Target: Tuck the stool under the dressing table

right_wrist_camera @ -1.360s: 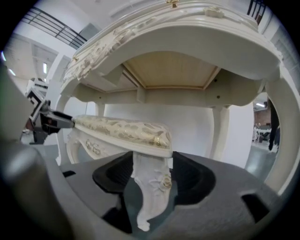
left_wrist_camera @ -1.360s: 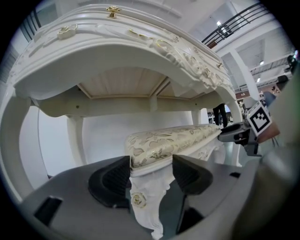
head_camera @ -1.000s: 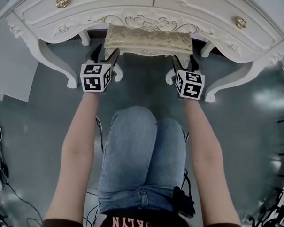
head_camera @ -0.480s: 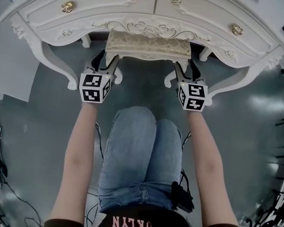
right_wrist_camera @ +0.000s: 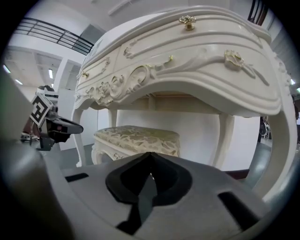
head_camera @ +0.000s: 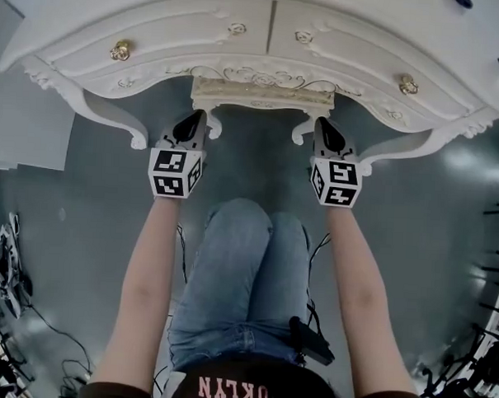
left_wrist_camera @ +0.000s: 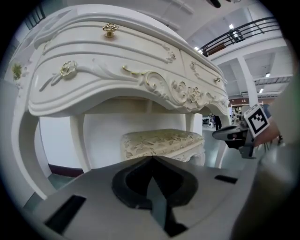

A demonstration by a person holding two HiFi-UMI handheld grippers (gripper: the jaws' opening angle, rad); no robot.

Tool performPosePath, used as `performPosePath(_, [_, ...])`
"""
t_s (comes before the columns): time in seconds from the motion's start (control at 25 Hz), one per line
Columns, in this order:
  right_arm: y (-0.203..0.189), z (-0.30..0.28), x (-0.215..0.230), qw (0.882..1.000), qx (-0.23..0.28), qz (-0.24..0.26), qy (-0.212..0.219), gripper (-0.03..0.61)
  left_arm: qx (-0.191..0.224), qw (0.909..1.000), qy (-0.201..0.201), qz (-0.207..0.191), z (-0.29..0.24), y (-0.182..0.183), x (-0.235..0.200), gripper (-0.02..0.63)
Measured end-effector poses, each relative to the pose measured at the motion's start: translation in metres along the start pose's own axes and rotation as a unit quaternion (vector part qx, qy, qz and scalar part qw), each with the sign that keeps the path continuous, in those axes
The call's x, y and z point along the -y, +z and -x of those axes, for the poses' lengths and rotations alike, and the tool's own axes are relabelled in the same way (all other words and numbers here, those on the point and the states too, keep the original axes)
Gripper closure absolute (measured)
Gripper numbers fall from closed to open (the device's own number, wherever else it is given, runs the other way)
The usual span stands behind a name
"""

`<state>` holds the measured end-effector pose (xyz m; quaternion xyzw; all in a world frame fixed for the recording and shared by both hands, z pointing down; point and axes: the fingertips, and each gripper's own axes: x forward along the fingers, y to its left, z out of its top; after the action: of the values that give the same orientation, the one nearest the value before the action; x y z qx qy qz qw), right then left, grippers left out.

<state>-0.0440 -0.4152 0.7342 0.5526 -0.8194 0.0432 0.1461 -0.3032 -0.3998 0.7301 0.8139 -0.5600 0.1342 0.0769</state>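
Stool (head_camera: 262, 94) is under the dressing table (head_camera: 199, 35), centred between the table's legs. Only the seat's front edge and front feet (head_camera: 300, 134) show past the apron. Left gripper (head_camera: 192, 124) and right gripper (head_camera: 325, 131) are both pinched together on nothing, near those feet but clear of them. Risk: if it needs more depth, a nudge with closed tips could slide off a curved foot and skew the stool into a table leg. Raising the grippers could also clip the carved apron.

Bare grey floor (head_camera: 84, 195) lies open at the frame's left and right. At top centre, the stool (head_camera: 262, 96) fills the gap under the dressing table (head_camera: 338, 49), flanked by its 2 curved front legs (head_camera: 113, 118)
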Motion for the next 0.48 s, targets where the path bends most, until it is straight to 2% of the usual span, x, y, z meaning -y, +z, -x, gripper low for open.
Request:
performPosePath(0.28, [0.028, 0.021, -0.009, 0.999, -0.046, -0.022, 0.018, 0.578, -0.061, 0.9981, -0.012, 0.005, 0.016, 0.026, 0.006, 0.609])
performPosePath(0.48, [0.048, 0.037, -0.008, 0.997, -0.070, -0.034, 0.029, 0.578, -0.084, 0.9962, -0.020, 0.007, 0.028, 0.049, 0.017, 0.609])
